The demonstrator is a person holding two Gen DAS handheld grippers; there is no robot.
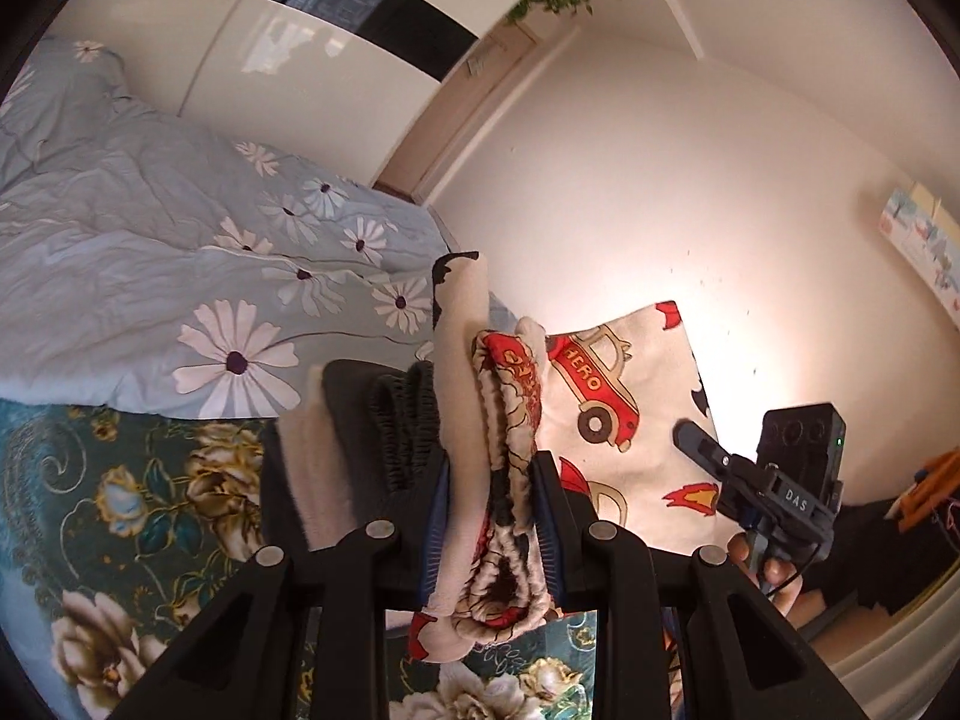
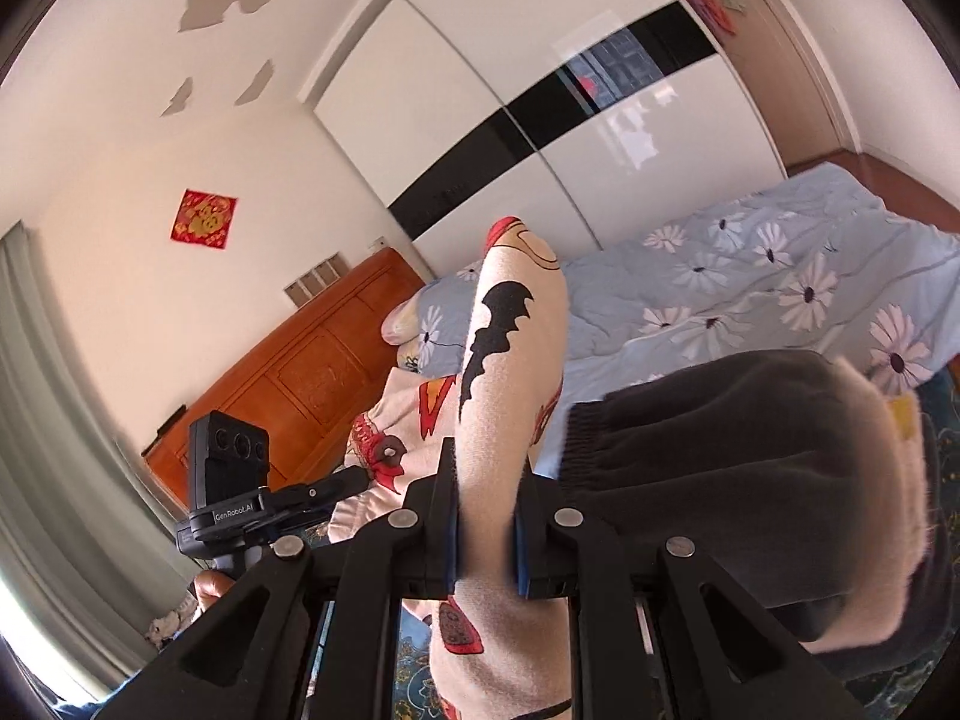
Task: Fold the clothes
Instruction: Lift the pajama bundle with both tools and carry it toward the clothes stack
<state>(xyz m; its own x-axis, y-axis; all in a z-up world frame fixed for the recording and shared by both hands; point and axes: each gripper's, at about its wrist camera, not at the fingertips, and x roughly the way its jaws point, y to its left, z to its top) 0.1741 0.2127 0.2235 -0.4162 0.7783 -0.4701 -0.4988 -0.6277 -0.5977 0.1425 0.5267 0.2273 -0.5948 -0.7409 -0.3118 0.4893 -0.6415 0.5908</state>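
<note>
Cream cartoon-print garment, bunched, held aloft

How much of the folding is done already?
Done: a dark garment lies on the bed, looking folded. In hand: both grippers are shut on the cartoon-print cloth, the left gripper on a bunched edge, the right gripper on a flat part, and it is lifted off the bed. Left: folding this cloth and laying it down. I see no other clothes waiting.
</note>
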